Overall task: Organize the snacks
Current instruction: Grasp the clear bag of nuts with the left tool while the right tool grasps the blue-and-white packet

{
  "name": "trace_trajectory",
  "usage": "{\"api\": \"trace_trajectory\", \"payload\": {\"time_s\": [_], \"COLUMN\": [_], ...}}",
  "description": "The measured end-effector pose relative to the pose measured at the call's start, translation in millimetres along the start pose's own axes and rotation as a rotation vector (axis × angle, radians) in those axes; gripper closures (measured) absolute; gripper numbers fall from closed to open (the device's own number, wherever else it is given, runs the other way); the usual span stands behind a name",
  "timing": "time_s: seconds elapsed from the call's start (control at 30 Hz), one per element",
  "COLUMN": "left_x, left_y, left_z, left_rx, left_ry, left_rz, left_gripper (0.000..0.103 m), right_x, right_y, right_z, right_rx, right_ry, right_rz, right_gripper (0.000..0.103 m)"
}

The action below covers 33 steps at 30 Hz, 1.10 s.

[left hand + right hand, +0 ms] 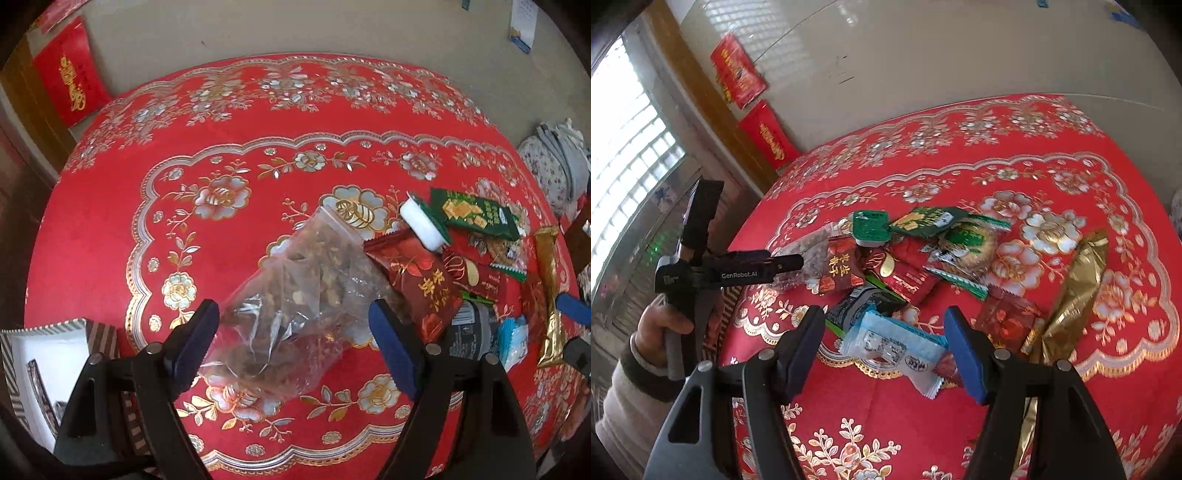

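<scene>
A clear zip bag of brown nuts (pixel 303 280) lies on the red flowered tablecloth (pixel 221 122). My left gripper (pixel 293 308) stands open around its lower half, and I see no pad pressing on it. The snack pile is to its right: a red packet (pixel 417 280), a white jelly cup (pixel 421 225), a green packet (pixel 476 214) and a long gold wrapper (pixel 550 295). My right gripper (pixel 882 317) is open over a light blue packet (pixel 894 343), which lies between the fingers with a gap on the left side. A dark packet (pixel 864 302) lies just beyond it.
A striped box (pixel 44 332) with a white inside stands off the table's near left edge. A hand (pixel 661 325) holds the left gripper (pixel 783 262) at the table's left. Red paper hangings (pixel 738 74) are on the far wall. A cookie in clear wrap (pixel 971 243) tops the pile.
</scene>
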<state>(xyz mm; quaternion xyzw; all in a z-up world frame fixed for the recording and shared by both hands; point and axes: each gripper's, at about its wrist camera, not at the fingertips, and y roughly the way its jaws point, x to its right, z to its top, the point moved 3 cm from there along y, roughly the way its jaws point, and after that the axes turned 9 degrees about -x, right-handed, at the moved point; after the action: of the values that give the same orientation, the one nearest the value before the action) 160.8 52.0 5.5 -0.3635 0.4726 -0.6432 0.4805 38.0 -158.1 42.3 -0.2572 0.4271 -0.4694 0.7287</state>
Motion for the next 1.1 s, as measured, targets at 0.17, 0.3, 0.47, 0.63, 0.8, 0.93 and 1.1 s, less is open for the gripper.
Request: {"api": "trace_trajectory", "payload": {"time_s": [0.17,0.3,0.47,0.63,0.8,0.93,1.1], "left_x": [2,3,6,1,5,4,2], "left_y": [5,0,-2,8,17,21,22], "left_z": [2,0,-5,-3,-4,-4,-2], "left_rx": [-0.017,-0.010,-0.023,-0.035,-0.049,-0.045,-0.045], "left_ry": [0.031,0.053,0.111,0.098,0.125,0.108,0.062], "left_rz": [0.017,0.000,0.006,0.030,0.043,0.037,0.027], "left_gripper": [0.020,0.020,0.020,0.020,0.020,0.020,0.020], "right_x": [3,4,-6,-16,-14,-12,-15], "right_y": [6,6,12,22,35,39,45], "right_z": [6,6,9,16,11,2,-9], "right_rx": [-0.017,-0.009,-0.029,-0.067,-0.139,-0.167,-0.210], "right_ry": [0.005,0.021,-0.040,-0.168,-0.266,-0.323,-0.424], "right_rz": [0.010,0.025,0.020,-0.026,-0.024,-0.002,-0.033], "right_gripper": [0.034,0.034,0.033,0.031,0.031,0.031,0.031]}}
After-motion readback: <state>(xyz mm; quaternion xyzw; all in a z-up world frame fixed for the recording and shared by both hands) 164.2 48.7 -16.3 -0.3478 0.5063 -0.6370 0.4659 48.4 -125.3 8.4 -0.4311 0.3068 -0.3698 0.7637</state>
